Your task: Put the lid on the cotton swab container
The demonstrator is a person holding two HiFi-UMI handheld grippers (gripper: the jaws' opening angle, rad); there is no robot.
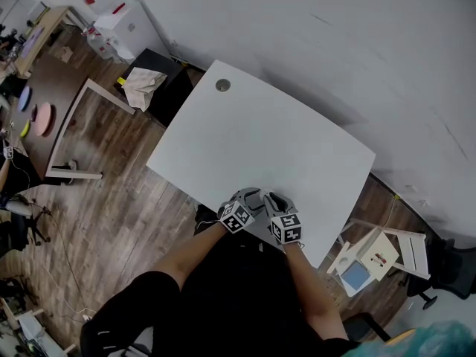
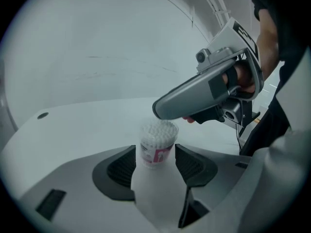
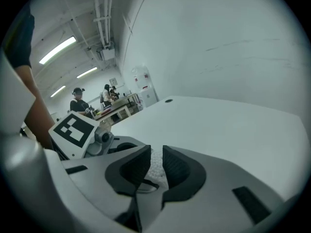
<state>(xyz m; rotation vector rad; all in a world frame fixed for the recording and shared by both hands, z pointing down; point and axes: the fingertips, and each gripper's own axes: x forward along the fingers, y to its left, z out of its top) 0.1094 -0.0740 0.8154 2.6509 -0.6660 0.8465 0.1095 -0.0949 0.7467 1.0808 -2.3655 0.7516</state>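
Left gripper [image 2: 155, 160] grips the open, upright swab container [image 2: 156, 148]. Right gripper [image 3: 156, 168], jaws narrow, apparently pinches a clear lid [image 3: 146, 185] just above it.

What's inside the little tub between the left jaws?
White cotton swabs fill the cotton swab container right up to its open top. Its label hides their lower ends, and the left gripper covers its bottom.

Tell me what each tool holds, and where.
Left tool grips the cotton swab container by its lower body. Right tool, jaws narrow over the swabs: cannot be told.
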